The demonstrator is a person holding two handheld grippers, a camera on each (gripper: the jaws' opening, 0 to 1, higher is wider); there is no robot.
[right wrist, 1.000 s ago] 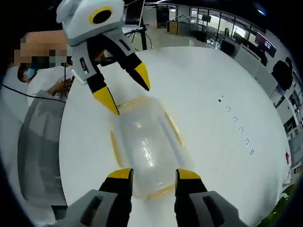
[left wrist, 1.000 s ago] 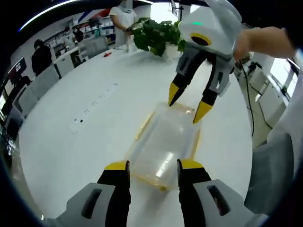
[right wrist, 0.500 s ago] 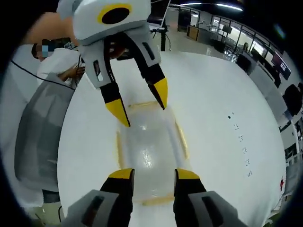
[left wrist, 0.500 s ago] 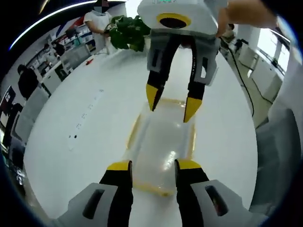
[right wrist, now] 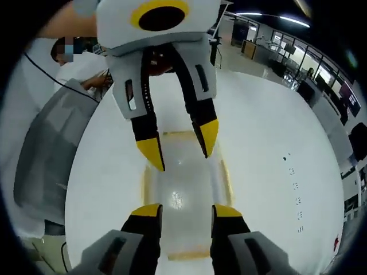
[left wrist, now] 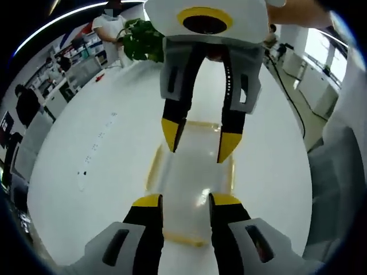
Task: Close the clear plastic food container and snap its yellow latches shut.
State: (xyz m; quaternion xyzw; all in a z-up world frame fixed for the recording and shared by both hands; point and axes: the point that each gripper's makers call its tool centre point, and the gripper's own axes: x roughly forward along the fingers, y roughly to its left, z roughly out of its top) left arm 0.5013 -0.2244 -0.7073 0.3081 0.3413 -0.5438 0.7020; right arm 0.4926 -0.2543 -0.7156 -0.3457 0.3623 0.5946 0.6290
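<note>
Both grippers stand with jaws parted, gripping nothing: left gripper (left wrist: 180,200) above the near end of the clear container (left wrist: 192,177) with its yellow latches (left wrist: 152,172) on the white table (left wrist: 109,172); right gripper (left wrist: 195,140) faces it over the far end.

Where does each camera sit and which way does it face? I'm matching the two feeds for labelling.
Left gripper view: rides the left tongs, looking down along them at the clear container on the white table; the right tongs face it.
Right gripper view: rides the right tongs, looking from the opposite end; the left tongs face it.
Shared: container, table, both tongs open.
</note>
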